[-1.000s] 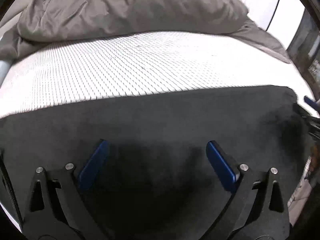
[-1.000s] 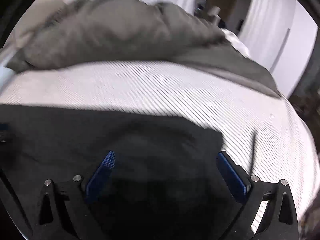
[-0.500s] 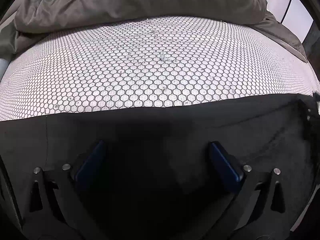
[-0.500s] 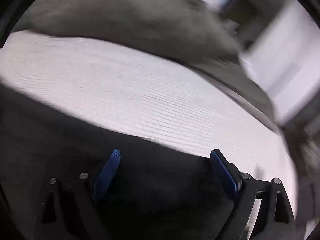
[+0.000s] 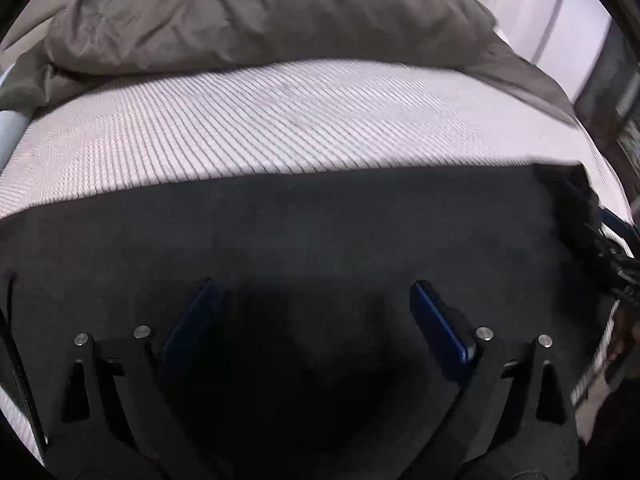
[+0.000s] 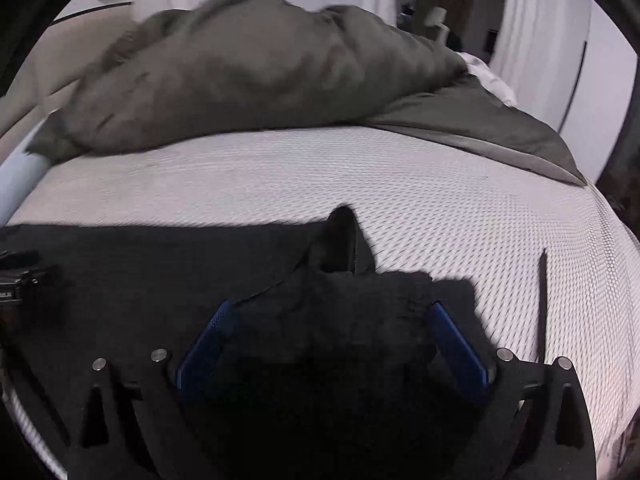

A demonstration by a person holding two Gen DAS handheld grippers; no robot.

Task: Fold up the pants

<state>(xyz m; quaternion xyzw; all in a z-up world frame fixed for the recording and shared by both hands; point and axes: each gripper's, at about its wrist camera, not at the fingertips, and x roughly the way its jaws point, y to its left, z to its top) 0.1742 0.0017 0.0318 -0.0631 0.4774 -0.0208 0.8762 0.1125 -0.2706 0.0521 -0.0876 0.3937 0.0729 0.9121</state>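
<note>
Right wrist: pants (image 6: 160,272) lie spread beneath the opening right claw (image 6: 328,320).

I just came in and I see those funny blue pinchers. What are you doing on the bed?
A person holds a pincher tool in each hand to fold the black pants spread on the white mattress. The left gripper hangs over the flat cloth, its jaws closing a little on nothing. The right gripper is over a bunched end, jaws opening, gripping nothing. A grey duvet is heaped behind.
</note>
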